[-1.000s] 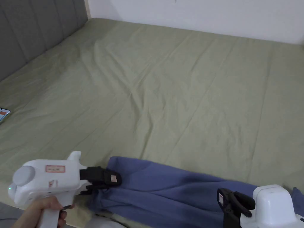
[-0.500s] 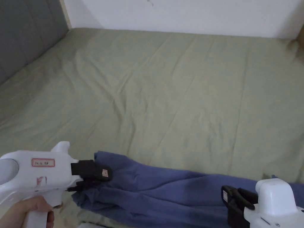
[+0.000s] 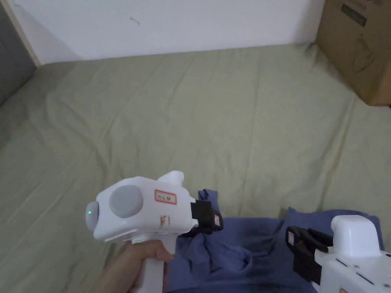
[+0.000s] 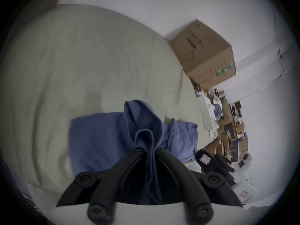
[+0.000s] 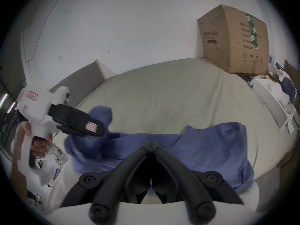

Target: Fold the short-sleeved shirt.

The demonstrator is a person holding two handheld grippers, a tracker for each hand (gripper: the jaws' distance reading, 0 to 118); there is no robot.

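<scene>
Shirt [image 4: 100, 140] bunches pinched inside left tool [image 4: 148, 149], right tool [image 5: 151, 145] beside.

The lower part of the blue shirt [image 3: 244, 251] was cut off by the bottom edge of the head view. The cardboard box [image 3: 359, 45] ran past the right edge there. In the right gripper view the bunched cloth under the left gripper [image 5: 97, 129] was blurred, and whether the right gripper [image 5: 151, 145] pinched any fabric could not be told.
</scene>
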